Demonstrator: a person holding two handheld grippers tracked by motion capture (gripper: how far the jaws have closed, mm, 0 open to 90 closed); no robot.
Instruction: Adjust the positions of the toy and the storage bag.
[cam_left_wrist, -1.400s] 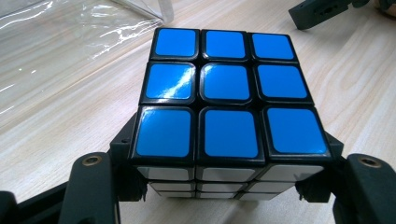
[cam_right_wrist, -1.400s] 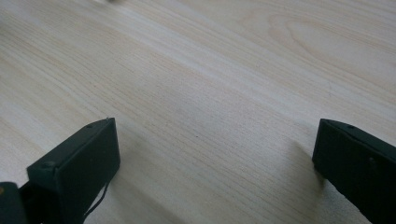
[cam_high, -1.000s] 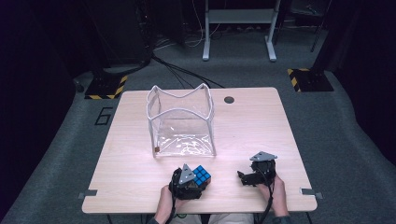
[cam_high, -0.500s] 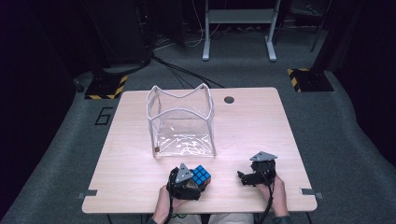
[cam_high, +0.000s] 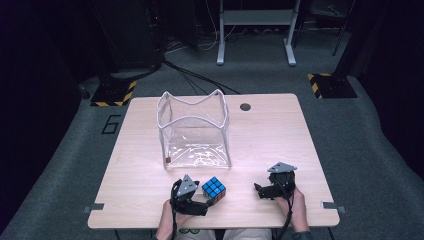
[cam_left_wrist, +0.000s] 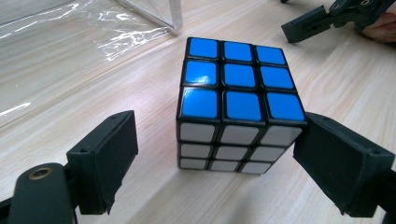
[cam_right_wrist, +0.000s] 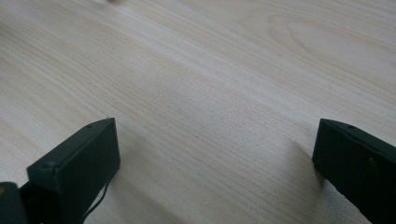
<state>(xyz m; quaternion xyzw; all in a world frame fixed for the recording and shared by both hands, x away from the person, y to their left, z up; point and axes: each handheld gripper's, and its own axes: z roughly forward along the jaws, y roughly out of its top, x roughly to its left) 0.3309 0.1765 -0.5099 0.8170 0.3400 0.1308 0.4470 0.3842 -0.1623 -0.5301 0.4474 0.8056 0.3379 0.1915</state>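
Since the earlier frames: left gripper (cam_high: 204, 200) has drawn back a little toward the near table edge, its jaws have just been opening, and the puzzle cube (cam_high: 214, 189) stands between them, released. Right gripper (cam_high: 261, 191) unchanged in place.

Item 1, puzzle cube (cam_left_wrist: 237, 107): blue face up, white face toward the left gripper's camera; rests flat on the wooden table (cam_high: 280, 130), near its front edge, just in front of the clear box. In the left gripper view one jaw stands well clear of the cube's side; the other sits right at its opposite lower corner, contact not certain.

Item 2, left gripper (cam_left_wrist: 212, 170): jaws spread wide, gripping nothing.

Item 3, right gripper (cam_right_wrist: 215, 163): jaws wide apart over bare wood, nothing between them; lies to the cube's right, apart from it.

Item 4, clear plastic box (cam_high: 195, 130): open-topped, soft-walled, mid-table, directly beyond the cube; its near corner (cam_left_wrist: 175, 16) is the closest obstacle.

Item 5, round cable hole (cam_high: 245, 107): far side of table, right of the box.

Item 6, floor surround: cables (cam_high: 195, 77), striped-edged base plates (cam_high: 114, 92).
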